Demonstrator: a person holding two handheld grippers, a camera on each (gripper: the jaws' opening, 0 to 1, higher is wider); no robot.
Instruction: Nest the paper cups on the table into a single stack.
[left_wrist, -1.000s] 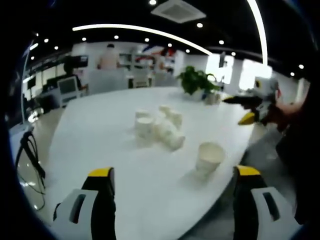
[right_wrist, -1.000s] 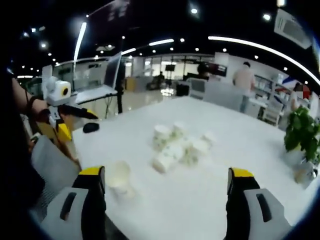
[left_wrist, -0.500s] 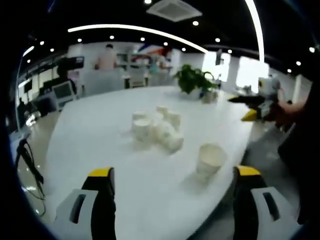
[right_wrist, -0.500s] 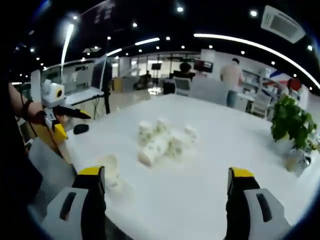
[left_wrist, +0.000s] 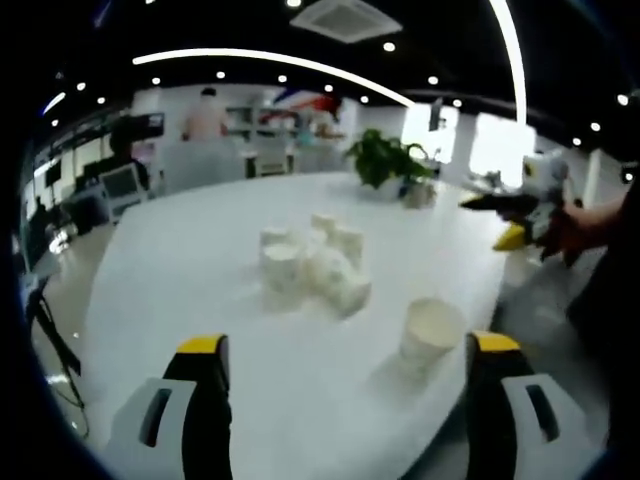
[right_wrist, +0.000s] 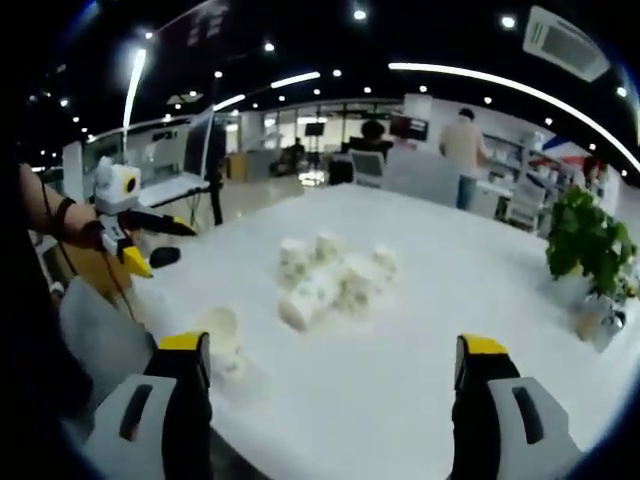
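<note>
Both tools are spread and empty. The lone upright paper cup (left_wrist: 430, 330) stands just ahead of the left tool (left_wrist: 345, 350), toward its right jaw; the cluster of cups (left_wrist: 310, 265) lies farther on the table (left_wrist: 180, 260).

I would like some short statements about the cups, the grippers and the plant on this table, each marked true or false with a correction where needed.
1. One paper cup stands upright, apart from the cluster of cups. True.
2. The left gripper is shut on a cup. False: its jaws stand wide apart, holding nothing.
3. A potted plant stands on the table. True.
4. All cups are already nested in one stack. False: they lie in a loose cluster, some tipped over.
5. The right gripper is open. True.
</note>
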